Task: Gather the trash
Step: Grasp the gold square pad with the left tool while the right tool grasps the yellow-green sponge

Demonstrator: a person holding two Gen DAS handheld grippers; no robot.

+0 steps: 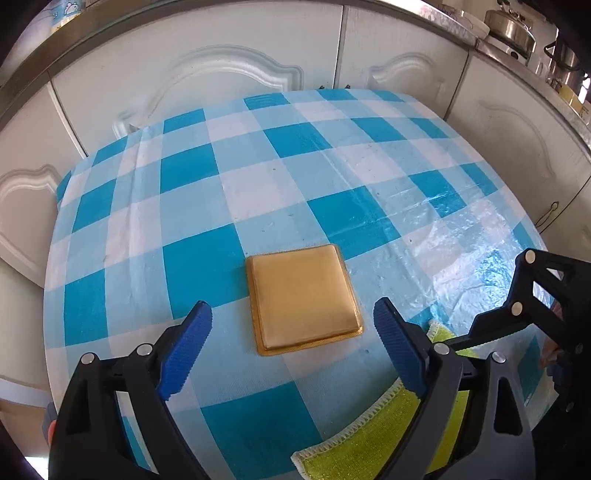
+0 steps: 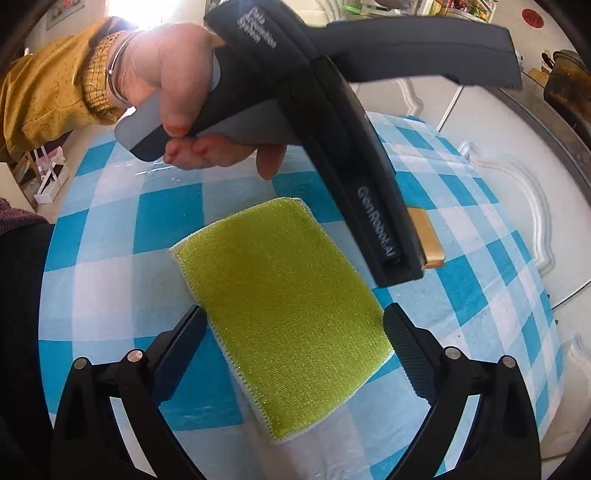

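Lying beside gold packet (image 1: 303, 298), green sponge (image 2: 284, 314) btwn right gripper (image 2: 291, 354) fingers.

A round table (image 1: 192, 236) stands close against white cabinets (image 1: 207, 62), covered in a blue and white checked cloth (image 2: 110, 236) under a clear plastic sheet that glints where the light strikes it. The cabinet doors have raised, curved panels. Above them runs a counter edge (image 1: 92, 35) with a steel kettle (image 1: 511, 27) and other pots at the far right. Strong daylight pours in from a window (image 2: 147, 9) behind the table, washing that corner out. On the floor to the left sits a small white rack (image 2: 51, 177).
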